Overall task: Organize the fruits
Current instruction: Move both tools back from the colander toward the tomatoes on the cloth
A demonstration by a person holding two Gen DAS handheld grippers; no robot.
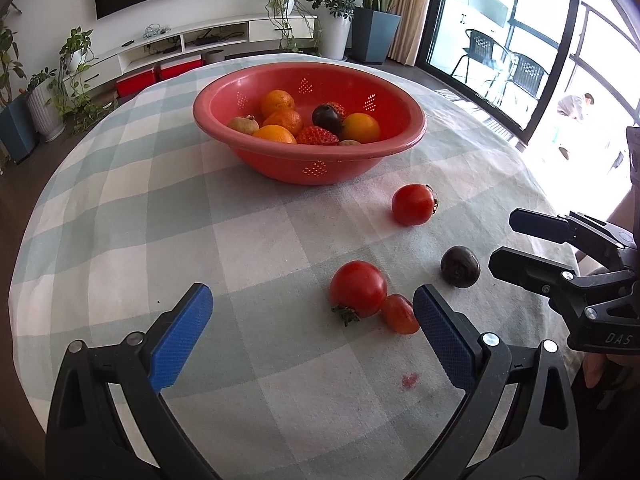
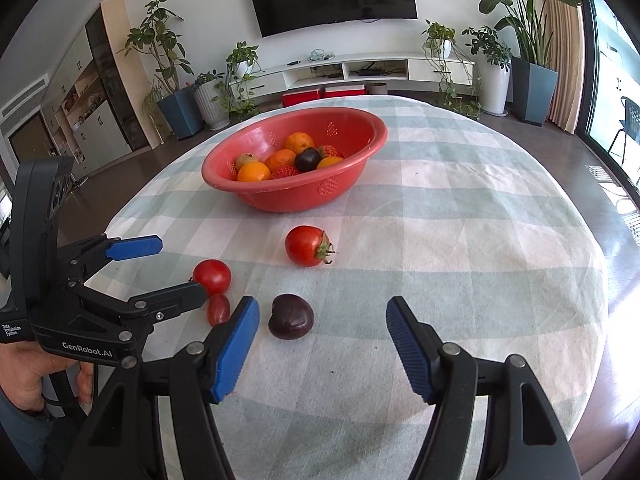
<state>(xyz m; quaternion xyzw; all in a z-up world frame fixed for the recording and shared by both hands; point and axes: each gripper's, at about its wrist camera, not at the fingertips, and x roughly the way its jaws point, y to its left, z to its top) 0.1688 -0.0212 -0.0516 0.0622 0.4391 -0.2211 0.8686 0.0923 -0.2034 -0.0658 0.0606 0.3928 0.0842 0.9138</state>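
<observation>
You are well into the job: the red plastic colander bowl point(image 1: 308, 120) at the far middle of the checked tablecloth point(image 1: 160, 208) already holds several oranges, two strawberries, a dark plum and a couple of small brownish fruits. Four pieces are left loose on the cloth: a round red tomato with its green stem point(image 1: 358, 289), a small oblong red tomato point(image 1: 399, 313) touching it on the near right, a dark purple plum point(image 2: 291, 316), and another red tomato point(image 2: 306, 245) farther off, between the plum and the bowl.

Your left gripper point(image 1: 312, 308) is spread wide and holds nothing; the two touching tomatoes lie just inside its right finger, off centre. Your right gripper point(image 2: 320, 320) is also spread wide and empty; the plum sits between its fingers, nearer the left one, touching neither. By my reading, each tool wants a little centring before it squeezes.
</observation>
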